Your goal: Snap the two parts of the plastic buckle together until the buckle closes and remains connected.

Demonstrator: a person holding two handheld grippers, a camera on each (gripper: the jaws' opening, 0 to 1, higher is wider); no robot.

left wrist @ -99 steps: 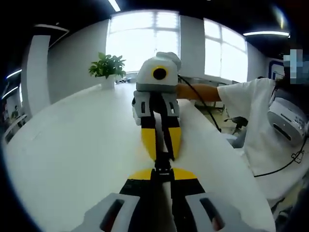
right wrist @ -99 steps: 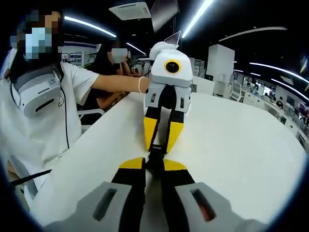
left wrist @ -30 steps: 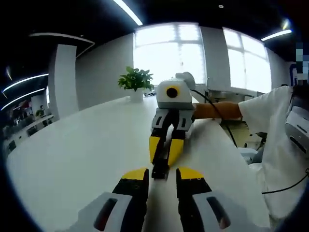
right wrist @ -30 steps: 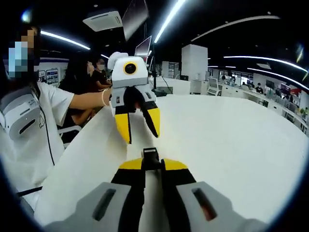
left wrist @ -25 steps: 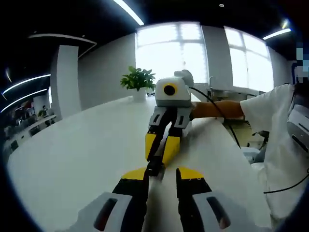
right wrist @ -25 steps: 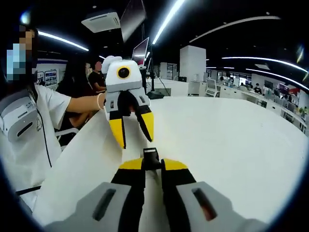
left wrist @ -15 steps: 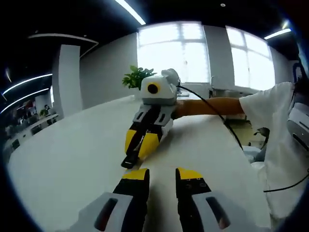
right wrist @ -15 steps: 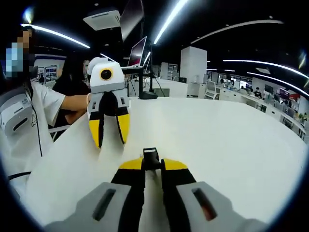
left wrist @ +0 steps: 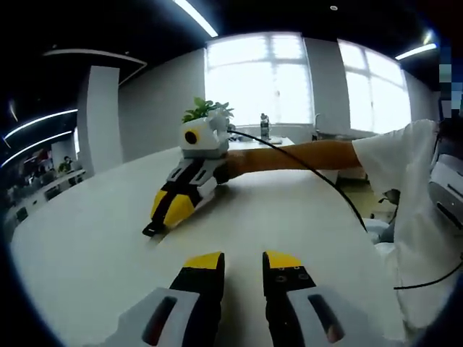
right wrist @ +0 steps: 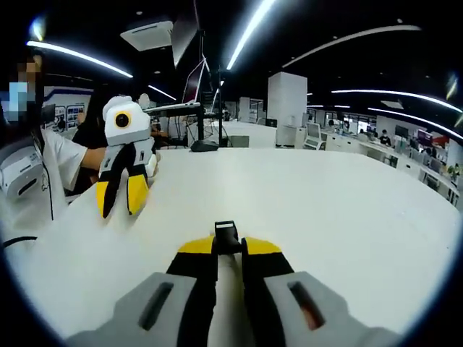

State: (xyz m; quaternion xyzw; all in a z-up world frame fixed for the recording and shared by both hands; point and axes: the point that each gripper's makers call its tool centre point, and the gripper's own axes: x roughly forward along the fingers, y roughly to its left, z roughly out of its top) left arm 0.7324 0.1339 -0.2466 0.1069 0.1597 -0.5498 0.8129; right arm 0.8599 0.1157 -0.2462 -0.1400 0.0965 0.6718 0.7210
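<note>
A wide white counter (left wrist: 94, 238) is stretching under both views, its top bare and glossy. In the left gripper view, big bright windows (left wrist: 260, 79) are lighting the far wall, a potted plant (left wrist: 206, 110) is standing at the counter's far end with a small bottle (left wrist: 261, 127) near it, and a white pillar (left wrist: 98, 119) is rising on the left. In the right gripper view, an open office with ceiling light strips, a white pillar (right wrist: 283, 101) and a monitor on a stand (right wrist: 195, 94) is lying beyond the counter (right wrist: 347, 210).

A person in a white shirt (left wrist: 405, 202) is sitting alongside the counter, forearm reaching over it.

The left claw (left wrist: 241, 262) is hanging over the counter with its jaws apart, nothing between them. The right claw (right wrist: 228, 244) is clamped on the black buckle (right wrist: 225, 233), whose end is poking out past the yellow tips. In the left gripper view the right claw (left wrist: 160, 219) is sitting low over the counter with the buckle (left wrist: 153, 230) at its tip. The left claw (right wrist: 118, 201) is well apart from the buckle.
</note>
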